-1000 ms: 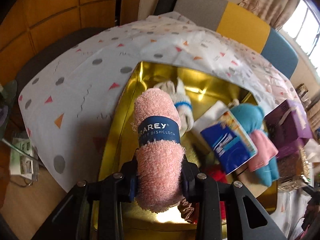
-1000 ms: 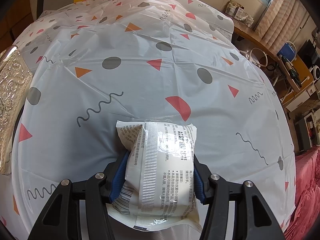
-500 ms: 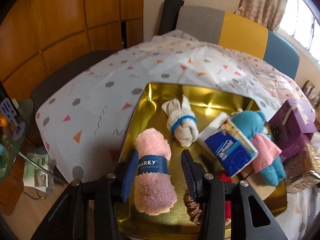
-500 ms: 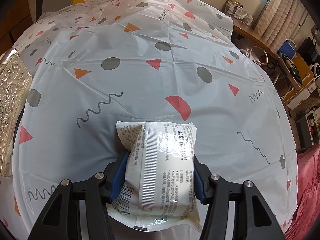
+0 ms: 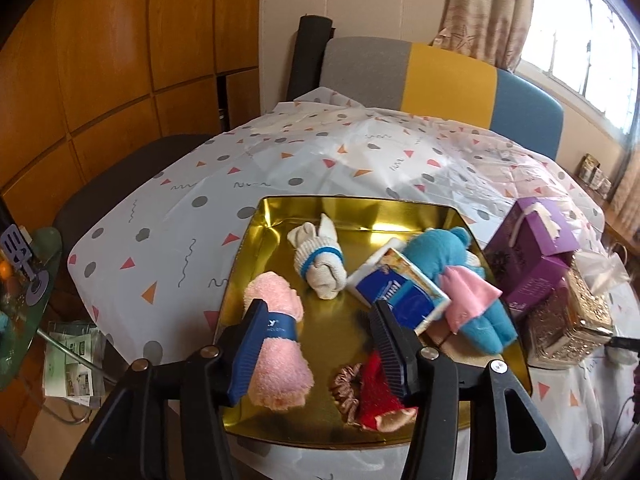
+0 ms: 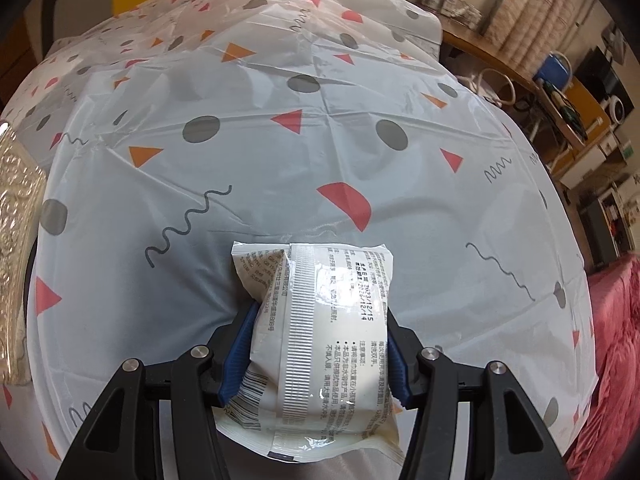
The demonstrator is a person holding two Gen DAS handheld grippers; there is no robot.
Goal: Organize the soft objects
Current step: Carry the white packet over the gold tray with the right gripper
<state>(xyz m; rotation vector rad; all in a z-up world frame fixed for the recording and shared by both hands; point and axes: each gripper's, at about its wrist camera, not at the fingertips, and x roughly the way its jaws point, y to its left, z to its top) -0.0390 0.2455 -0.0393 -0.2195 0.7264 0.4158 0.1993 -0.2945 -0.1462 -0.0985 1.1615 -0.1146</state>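
Partly hidden behind the left gripper (image 5: pixel 320 344), the pink rolled dishcloth (image 5: pixel 280 344) lies in the gold tray (image 5: pixel 256 240) with its near side covered by the left blue finger pad, so only a fragment of white lettering on its dark blue band can be read, a "Y" and some small print too fine to make out. Between the pads and the tray's near rim, a brown scrunchie (image 5: pixel 347 388) and a red fabric piece (image 5: pixel 376 396) are half masked by the right finger, and what the red piece is cannot be told. Deeper in the tray sit a white rolled sock with a blue band (image 5: pixel 320 264), a blue-and-white tissue pack (image 5: pixel 400 292) whose print is blurred, and a blue plush toy in a pink skirt (image 5: pixel 460 280). Just beside the tray's right edge stand a purple box (image 5: pixel 528 248) and an ornate gold box (image 5: pixel 572 320), the latter cut off in the right wrist view to a strip at the frame's left edge. The left gripper's jaws stand wide apart over the tray, holding nothing; whether its left pad touches the dishcloth or merely overlaps it cannot be told. The right gripper (image 6: pixel 320 356) is clamped on a white wipes packet (image 6: pixel 320 336), pinching its sides above the patterned tablecloth (image 6: pixel 280 140). The packet's back carries Chinese text, a barcode near the lower left, and dates reading 2023/12/15 and roughly 2025/12/14; its near end is cut off by the gripper body.
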